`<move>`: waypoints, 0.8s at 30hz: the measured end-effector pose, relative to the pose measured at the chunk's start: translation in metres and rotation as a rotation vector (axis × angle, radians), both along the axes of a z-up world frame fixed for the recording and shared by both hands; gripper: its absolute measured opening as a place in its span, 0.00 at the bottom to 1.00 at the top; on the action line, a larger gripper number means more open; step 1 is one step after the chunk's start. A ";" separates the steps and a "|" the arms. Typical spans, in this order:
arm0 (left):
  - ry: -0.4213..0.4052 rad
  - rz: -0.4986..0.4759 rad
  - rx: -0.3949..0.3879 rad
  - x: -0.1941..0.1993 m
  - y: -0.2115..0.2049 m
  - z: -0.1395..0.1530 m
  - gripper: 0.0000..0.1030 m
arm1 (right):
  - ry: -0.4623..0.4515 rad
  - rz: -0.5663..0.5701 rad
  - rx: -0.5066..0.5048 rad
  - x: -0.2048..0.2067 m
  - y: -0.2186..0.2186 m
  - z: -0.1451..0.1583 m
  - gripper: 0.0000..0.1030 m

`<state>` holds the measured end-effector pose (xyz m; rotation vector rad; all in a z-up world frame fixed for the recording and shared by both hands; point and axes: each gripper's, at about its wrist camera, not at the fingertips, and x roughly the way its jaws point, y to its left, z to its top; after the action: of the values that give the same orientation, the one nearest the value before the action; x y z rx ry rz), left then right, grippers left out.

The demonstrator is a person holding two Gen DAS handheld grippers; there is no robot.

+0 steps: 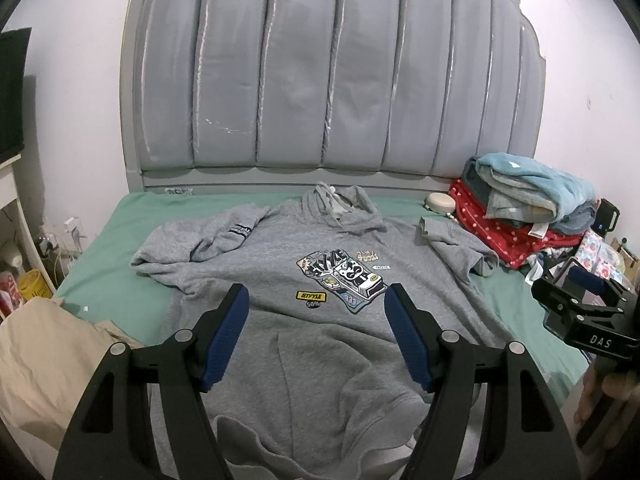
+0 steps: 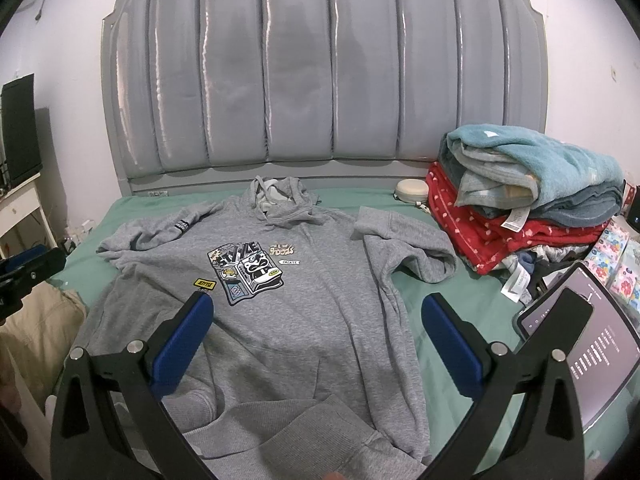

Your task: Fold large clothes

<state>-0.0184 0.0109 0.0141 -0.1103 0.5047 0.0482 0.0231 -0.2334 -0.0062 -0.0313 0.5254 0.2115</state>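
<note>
Hoodie: the grey marl fleece hoodie (image 1: 320, 320) lies face up on the green bedsheet (image 1: 104, 280); hem nearest me, hood farthest, towards the headboard; nothing folded yet, by my judgement
Left claw: my left gripper (image 1: 316, 336), blue-padded fingers spread wide, released, holding nothing; it hovers over the pouch pocket and hem
Right claw: my right gripper (image 2: 318, 340), jaws likewise parted and empty; it hangs over the hoodie's right half, near the bunched hem
Long axis: runs straight away from both claws, hem to hood (image 2: 280, 196); the garment is ahead of and below each gripper
Nearer arm: the left sleeve (image 1: 192, 248) is crumpled outwards on my left, so the left claw is better placed for it; the right sleeve (image 2: 400, 248) doubles back on itself on my right, cuff pointing inward, and suits the right claw
Next move, as I judge it: each claw takes its own sleeve and carries it across the chest; the sleeves need straightening first
Writing: chest print (image 2: 246, 272) reads roughly "STYLE", "Foods" and "CREATE"; a yellow patch (image 1: 312, 297) reads about "STYYLE"; the sleeve label is too small to read; "DAS" is printed on the right gripper's body in the left view
Right side: a tablet (image 2: 580, 352) with small unreadable text; beyond it a stack of folded red, grey and pale blue fleece clothes (image 2: 532, 200)
Far: grey padded headboard (image 2: 320, 80)
</note>
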 end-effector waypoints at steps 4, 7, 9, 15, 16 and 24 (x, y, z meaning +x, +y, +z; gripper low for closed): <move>0.002 -0.004 -0.006 0.003 0.005 0.000 0.71 | 0.000 -0.001 -0.001 0.000 0.000 0.000 1.00; 0.002 -0.010 -0.010 0.001 0.004 0.000 0.71 | 0.004 -0.001 0.001 -0.002 0.000 0.000 1.00; 0.002 -0.021 -0.016 0.000 0.003 0.001 0.71 | 0.004 -0.002 0.002 -0.001 0.000 -0.001 1.00; 0.008 -0.104 -0.055 0.014 -0.003 0.006 0.71 | 0.020 -0.009 0.014 0.005 -0.004 -0.002 1.00; 0.002 -0.116 -0.062 0.017 -0.004 0.008 0.73 | 0.023 -0.011 0.015 0.008 -0.005 -0.002 1.00; -0.002 -0.225 -0.062 0.081 -0.012 0.021 0.75 | 0.033 -0.015 -0.026 0.059 -0.003 -0.008 1.00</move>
<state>0.0623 -0.0016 0.0347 -0.1134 0.5138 -0.1874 0.0816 -0.2360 -0.0141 -0.0496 0.5617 0.1908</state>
